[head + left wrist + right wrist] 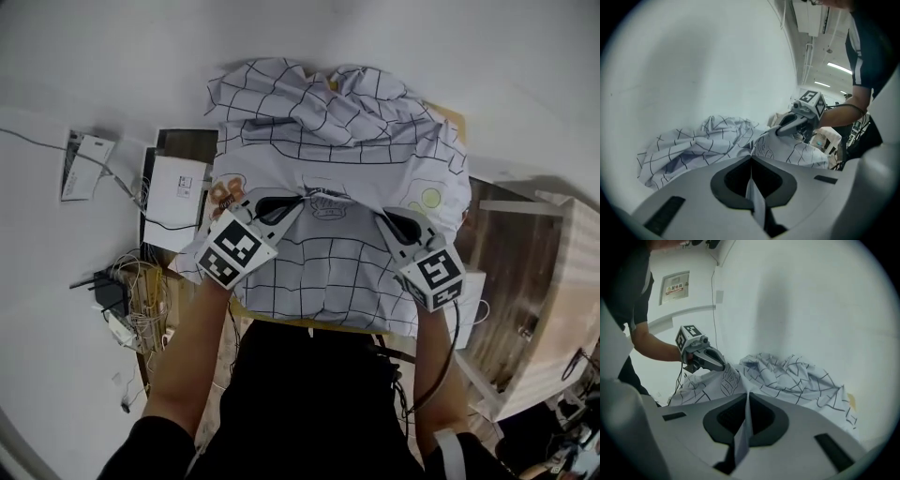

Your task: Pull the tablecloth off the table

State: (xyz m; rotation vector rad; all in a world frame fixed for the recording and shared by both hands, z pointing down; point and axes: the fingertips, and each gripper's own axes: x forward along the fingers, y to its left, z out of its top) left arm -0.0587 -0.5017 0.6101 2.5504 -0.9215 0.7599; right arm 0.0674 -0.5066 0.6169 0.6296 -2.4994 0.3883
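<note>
A white tablecloth (337,141) with a black grid pattern lies bunched up over a small wooden table (457,120). My left gripper (298,199) is shut on a fold of the cloth near its middle left; cloth shows pinched between its jaws in the left gripper view, tablecloth (708,145). My right gripper (384,217) is shut on a fold at the middle right, and the right gripper view shows the tablecloth (797,376) pinched the same way. Each gripper view also shows the other gripper: right gripper (780,131), left gripper (723,365).
A white wall lies behind the table. At the left stand a white box (178,187), a white device (84,164) and a tangle of cables (136,291). A wooden bench or shelf (553,300) stands at the right. The person's dark clothing fills the near side.
</note>
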